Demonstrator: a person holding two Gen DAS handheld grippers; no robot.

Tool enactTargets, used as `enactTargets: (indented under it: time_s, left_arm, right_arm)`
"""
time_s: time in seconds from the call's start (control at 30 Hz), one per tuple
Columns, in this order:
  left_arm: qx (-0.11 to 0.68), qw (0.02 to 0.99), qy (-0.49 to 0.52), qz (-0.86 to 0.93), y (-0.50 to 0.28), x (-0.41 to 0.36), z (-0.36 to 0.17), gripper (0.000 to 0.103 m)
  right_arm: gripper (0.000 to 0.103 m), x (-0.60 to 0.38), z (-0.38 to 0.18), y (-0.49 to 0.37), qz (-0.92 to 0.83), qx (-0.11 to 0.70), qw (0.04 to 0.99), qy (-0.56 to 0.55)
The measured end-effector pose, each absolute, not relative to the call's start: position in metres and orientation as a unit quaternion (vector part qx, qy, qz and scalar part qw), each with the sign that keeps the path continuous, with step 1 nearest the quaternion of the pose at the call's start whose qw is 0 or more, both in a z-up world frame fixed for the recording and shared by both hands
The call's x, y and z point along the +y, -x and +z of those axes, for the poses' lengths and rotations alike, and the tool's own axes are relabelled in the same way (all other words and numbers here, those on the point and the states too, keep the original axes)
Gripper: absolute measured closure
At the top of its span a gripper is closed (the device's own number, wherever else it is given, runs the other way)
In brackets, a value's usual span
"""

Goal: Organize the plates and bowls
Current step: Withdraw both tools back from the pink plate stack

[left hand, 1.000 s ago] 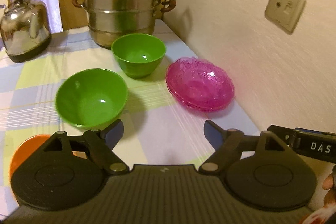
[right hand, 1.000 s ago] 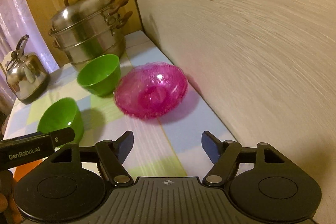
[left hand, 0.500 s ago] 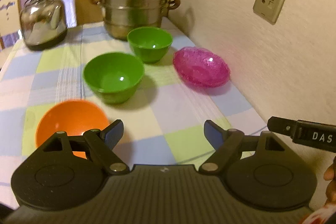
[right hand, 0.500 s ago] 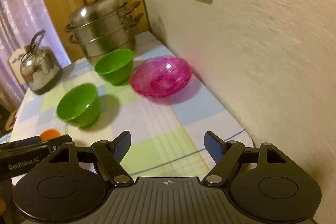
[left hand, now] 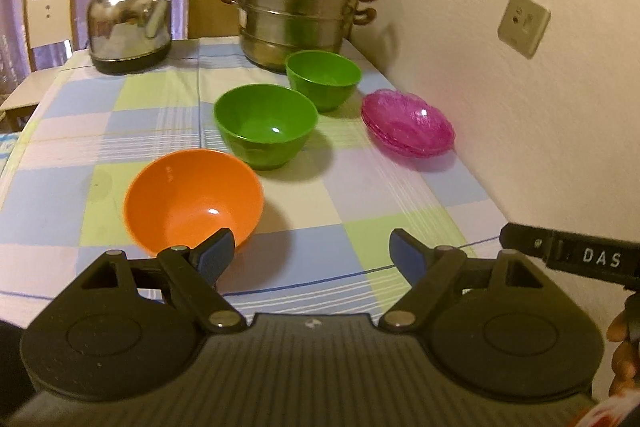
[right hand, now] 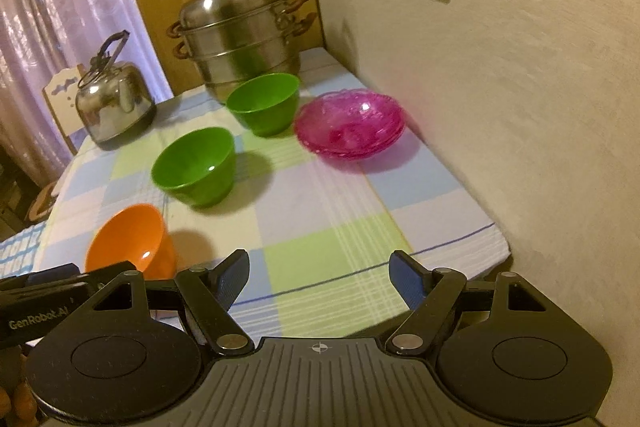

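Both wrist views face the far wall, sharing the pink plates (left hand: 408, 123) (right hand: 352, 129)

Four pieces of tableware stand upright on the checked tabletop (left hand: 360, 195), taken here in relation to the steel steamer pot (left hand: 296, 7) at the far end. The far green bowl (left hand: 323, 78) sits just in front of the pot, open side up. The near green bowl (left hand: 266, 125), alike in shape and gloss, stands just beside it, further from the pot. The orange bowl (left hand: 194, 201) is furthest from the pot, apart from the green pair. The pink glass plates (left hand: 408, 123), translucent and nested in a shallow stack, lie near the wall, beside the far green bowl.
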State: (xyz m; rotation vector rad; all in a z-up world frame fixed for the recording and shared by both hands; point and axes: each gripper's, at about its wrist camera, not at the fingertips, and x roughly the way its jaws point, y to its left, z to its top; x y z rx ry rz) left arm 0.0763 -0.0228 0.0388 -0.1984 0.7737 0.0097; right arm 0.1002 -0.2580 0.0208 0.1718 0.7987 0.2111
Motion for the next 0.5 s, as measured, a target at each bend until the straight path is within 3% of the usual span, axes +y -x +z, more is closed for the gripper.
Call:
enactTargets:
  time_s: [0.5]
  left_arm:
    - [0.369, 0.921, 0.118, 0.030, -0.051, 0.000, 0.041, 0.020]
  right_arm:
    - [0.026, -0.236, 0.020, -0.086, 0.124, 0.387, 0.910, -0.079]
